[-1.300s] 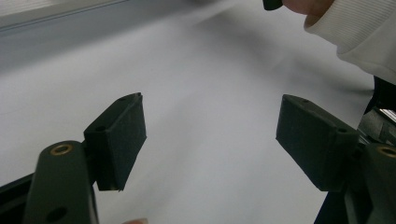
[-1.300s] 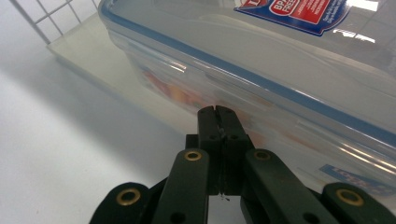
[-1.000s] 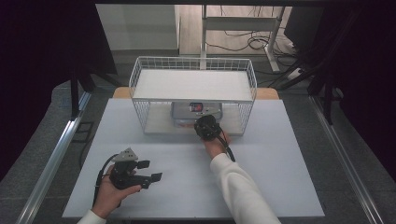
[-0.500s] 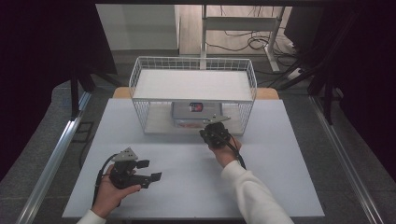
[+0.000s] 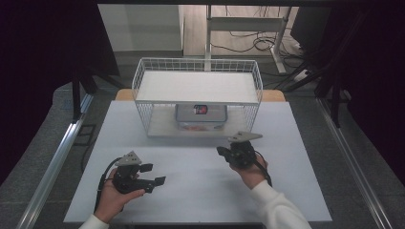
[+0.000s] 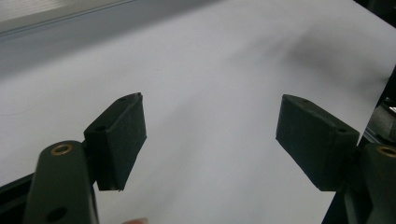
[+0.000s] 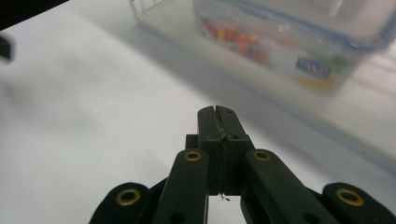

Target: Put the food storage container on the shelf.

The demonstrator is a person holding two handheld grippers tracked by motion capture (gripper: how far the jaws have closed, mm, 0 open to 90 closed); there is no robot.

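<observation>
High view above the white table (image 5: 200,191) – both gripper views low, close over it.

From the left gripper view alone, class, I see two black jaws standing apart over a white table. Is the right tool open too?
Observer: No. The right tool is shut, its jaws pressed together with nothing between them.
Operator: What lies ahead of it?
Observer: A clear plastic lidded box with colourful contents, on the lower shelf of a white wire rack.
Operator: Where is that rack from my tool?
Observer: In the high view the left tool is over the near left of the white table, and the rack stands at the far middle.
</observation>
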